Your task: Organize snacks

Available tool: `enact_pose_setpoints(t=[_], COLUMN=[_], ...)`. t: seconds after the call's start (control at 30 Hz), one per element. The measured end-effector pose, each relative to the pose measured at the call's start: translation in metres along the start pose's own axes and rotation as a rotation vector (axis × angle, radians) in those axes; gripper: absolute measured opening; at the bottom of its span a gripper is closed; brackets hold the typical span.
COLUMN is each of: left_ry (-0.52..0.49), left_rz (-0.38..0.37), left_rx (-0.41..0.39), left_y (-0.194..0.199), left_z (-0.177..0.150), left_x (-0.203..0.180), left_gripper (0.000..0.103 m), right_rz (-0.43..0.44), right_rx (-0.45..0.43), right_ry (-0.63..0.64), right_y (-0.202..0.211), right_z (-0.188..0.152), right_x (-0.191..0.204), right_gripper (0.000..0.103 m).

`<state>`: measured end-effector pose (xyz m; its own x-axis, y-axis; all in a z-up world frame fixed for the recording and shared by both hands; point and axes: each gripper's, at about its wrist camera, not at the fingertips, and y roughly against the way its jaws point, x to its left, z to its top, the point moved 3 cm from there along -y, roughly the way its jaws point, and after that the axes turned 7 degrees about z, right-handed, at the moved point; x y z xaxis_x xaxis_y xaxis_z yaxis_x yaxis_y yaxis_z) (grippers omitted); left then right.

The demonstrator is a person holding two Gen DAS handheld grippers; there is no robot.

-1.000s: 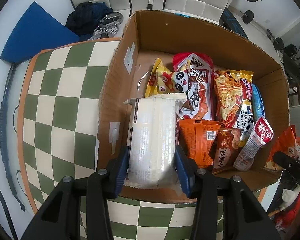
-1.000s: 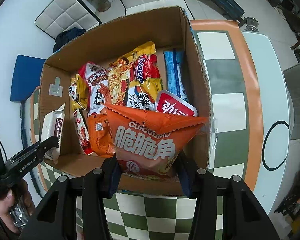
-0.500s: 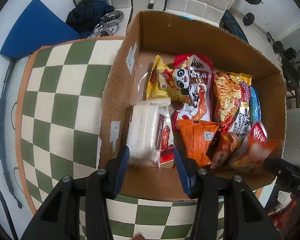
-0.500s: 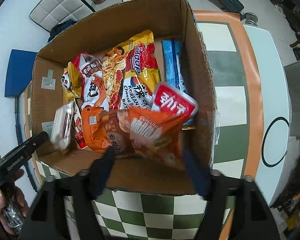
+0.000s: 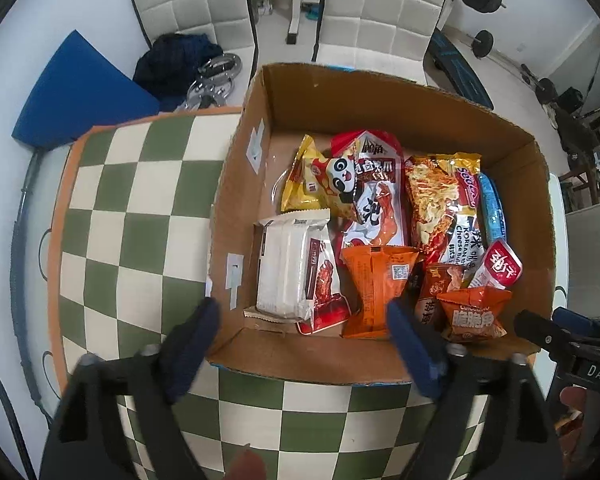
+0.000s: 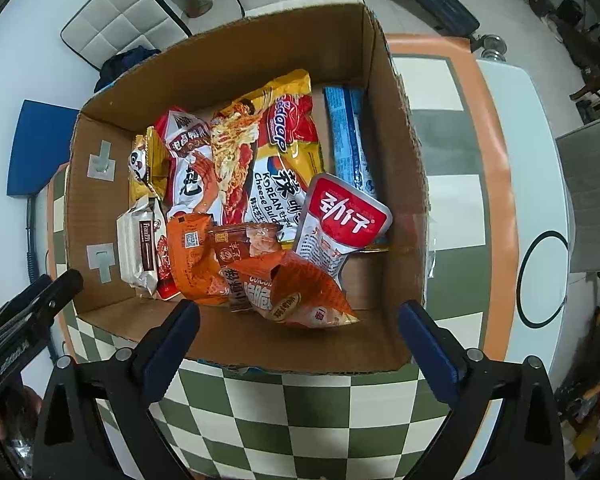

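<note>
Fingers wide apart on both sides now, nothing between them! The left gripper (image 5: 300, 344) hangs spread over the near wall of the brown cardboard box (image 5: 380, 92), and the right gripper (image 6: 300, 332) is just as open and empty over the same near edge.

A second ago each had a packet pinched; both are let go. The white wafer packet with the red-printed end (image 5: 292, 268) has dropped into the near left corner of the box, lying flat beside the left wall. The puffy orange crisp bag with white lettering (image 6: 300, 292) has landed at the near right, tipped onto the small brown-orange sachet (image 6: 244, 248). So two more snacks are stowed, and I'd judge this round of packing done; whether anything is left outside the box, neither view shows.

Inside, it's filling up: a yellow panda-print bag (image 5: 320, 180) at the far left, a red-and-white chicken-foot pouch (image 5: 376, 192) next to it, the big yellow-and-red Korean cheese noodle pack (image 6: 276, 152) in the middle, a slim blue wrapper (image 6: 348, 136) against the right wall, a red-and-white flat pouch (image 6: 340, 220) leaning across it, and an orange pillow pack (image 5: 376, 280) near the front. The box sits on the green-and-cream checked worktop (image 5: 132, 216)
</note>
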<state>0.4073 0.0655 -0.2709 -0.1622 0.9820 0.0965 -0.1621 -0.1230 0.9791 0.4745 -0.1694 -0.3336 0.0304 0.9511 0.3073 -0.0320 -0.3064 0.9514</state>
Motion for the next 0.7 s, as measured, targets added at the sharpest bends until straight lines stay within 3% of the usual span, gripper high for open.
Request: enact_pose_setpoints(t=[0.1, 0.53, 0.7], left_ry=[-0.002, -0.018, -0.021], left_rz=[0.004, 0.004, 0.009], left_rx=[-0.014, -0.085, -0.160], left_y=[0.004, 0.029, 0.056], left_z=[-0.001, -0.008, -0.015], left_x=[0.000, -0.001, 0.002], left_gripper=[0.098, 0.098, 0.098], right_rz=[-0.009, -0.023, -0.029], right_rx=[-0.021, -0.091, -0.163], right_ry=[0.015, 0.036, 0.036], right_y=[0.005, 0.026, 0.048], right_z=[-0.003, -0.017, -0.027], right_x=[0.005, 0.020, 0.026], right_gripper=[0.102, 0.102, 0.102])
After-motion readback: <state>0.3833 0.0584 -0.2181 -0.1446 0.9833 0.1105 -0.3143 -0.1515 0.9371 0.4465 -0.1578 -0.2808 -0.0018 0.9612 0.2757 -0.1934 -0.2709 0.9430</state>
